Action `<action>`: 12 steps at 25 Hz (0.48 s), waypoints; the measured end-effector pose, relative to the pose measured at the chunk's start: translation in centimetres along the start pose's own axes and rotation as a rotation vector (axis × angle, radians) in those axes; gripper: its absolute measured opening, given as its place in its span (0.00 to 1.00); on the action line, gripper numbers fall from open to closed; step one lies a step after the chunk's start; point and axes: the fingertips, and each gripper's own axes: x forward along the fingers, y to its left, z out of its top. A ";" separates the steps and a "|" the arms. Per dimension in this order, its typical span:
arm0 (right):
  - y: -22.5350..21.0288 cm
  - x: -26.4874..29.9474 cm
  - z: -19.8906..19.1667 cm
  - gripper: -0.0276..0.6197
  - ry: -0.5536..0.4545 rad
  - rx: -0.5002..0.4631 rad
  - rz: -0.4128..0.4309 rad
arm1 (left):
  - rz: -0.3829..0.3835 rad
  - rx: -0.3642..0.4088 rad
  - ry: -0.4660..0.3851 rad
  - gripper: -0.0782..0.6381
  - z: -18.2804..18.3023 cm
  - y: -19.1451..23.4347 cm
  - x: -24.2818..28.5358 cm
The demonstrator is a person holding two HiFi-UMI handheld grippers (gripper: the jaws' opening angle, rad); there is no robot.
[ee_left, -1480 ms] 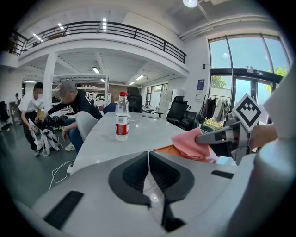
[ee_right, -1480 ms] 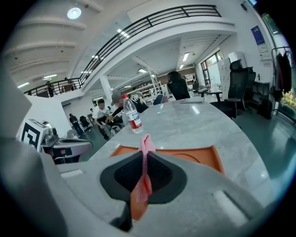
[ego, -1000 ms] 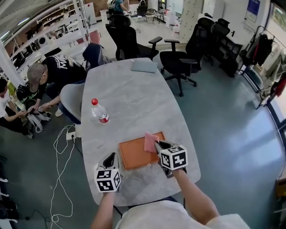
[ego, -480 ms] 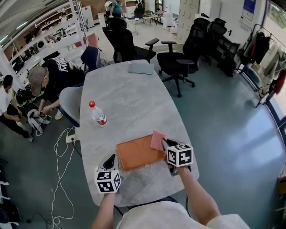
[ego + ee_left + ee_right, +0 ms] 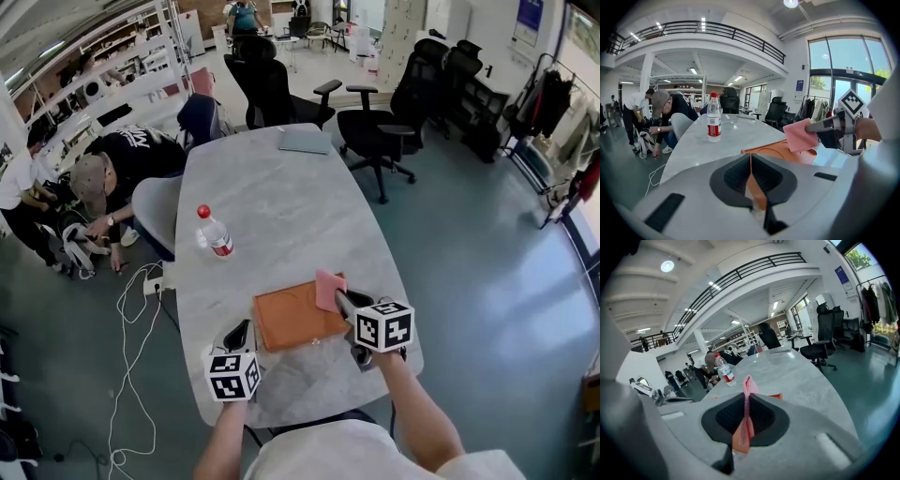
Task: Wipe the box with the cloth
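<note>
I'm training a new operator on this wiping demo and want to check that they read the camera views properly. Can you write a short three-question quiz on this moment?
1. True or false: the right gripper is shut on the pink cloth.
2. Which thing stands on the table beyond the orange box? A: a mug. B: a red-capped plastic bottle. C: a kettle.
3. Fill in: in the head view, the cloth is at the box's far ___ corner.

Key: 1 true; 2 B; 3 right.
</note>
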 end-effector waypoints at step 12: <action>6.6 0.2 0.0 0.06 -0.038 0.017 0.071 | -0.047 0.024 -0.001 0.13 -1.2 1.1 -1.8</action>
